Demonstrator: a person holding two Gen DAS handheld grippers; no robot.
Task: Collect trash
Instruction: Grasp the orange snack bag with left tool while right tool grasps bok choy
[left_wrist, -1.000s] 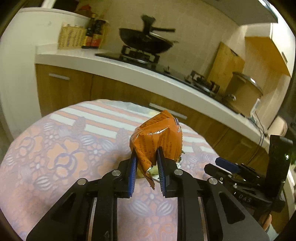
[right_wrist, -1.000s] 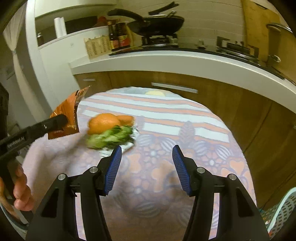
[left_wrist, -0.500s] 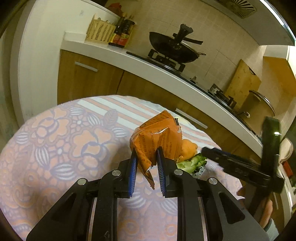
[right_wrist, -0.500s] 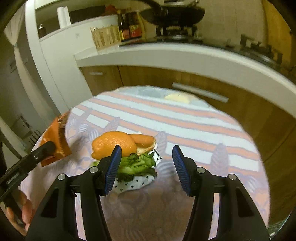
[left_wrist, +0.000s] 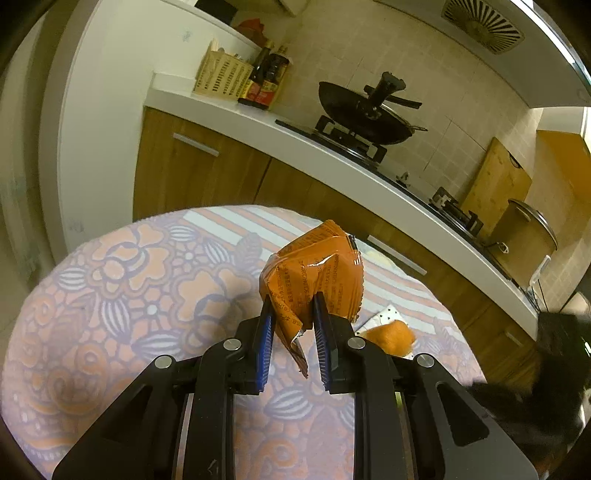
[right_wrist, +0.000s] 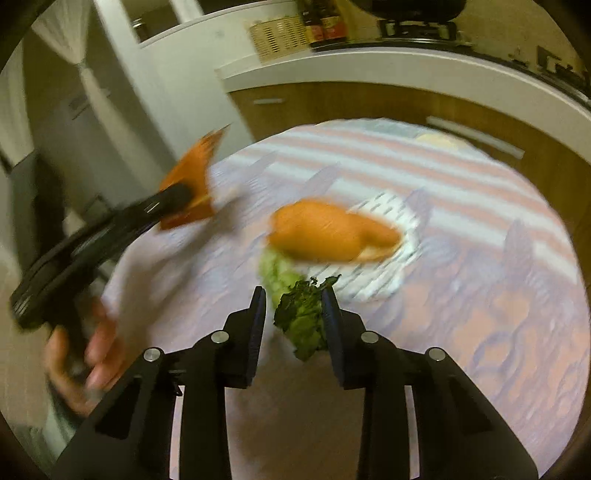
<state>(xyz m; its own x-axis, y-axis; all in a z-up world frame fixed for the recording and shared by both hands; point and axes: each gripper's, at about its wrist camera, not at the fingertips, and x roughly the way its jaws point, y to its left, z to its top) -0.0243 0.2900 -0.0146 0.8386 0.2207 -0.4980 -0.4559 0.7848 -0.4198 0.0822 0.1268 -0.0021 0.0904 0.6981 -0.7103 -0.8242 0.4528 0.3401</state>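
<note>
My left gripper (left_wrist: 291, 314) is shut on an orange snack wrapper (left_wrist: 314, 273) and holds it above the round table; it shows blurred in the right wrist view (right_wrist: 192, 177). My right gripper (right_wrist: 293, 299) is closed on a green leafy scrap (right_wrist: 303, 321), lifted off the pile. An orange peel (right_wrist: 328, 232) and more greens (right_wrist: 277, 273) lie on a white dotted napkin (right_wrist: 384, 258). The peel also shows in the left wrist view (left_wrist: 393, 336).
The table carries a floral and striped cloth (left_wrist: 147, 295). Behind it run wooden cabinets (left_wrist: 207, 177) under a white counter with a wok (left_wrist: 365, 110), bottles (left_wrist: 266, 77) and a basket (left_wrist: 221, 74). A pale scrap (right_wrist: 437, 140) lies at the table's far edge.
My right gripper has moved down to the pile and closed on the green leaf. My left gripper has lifted and turned, still holding the wrapper.
</note>
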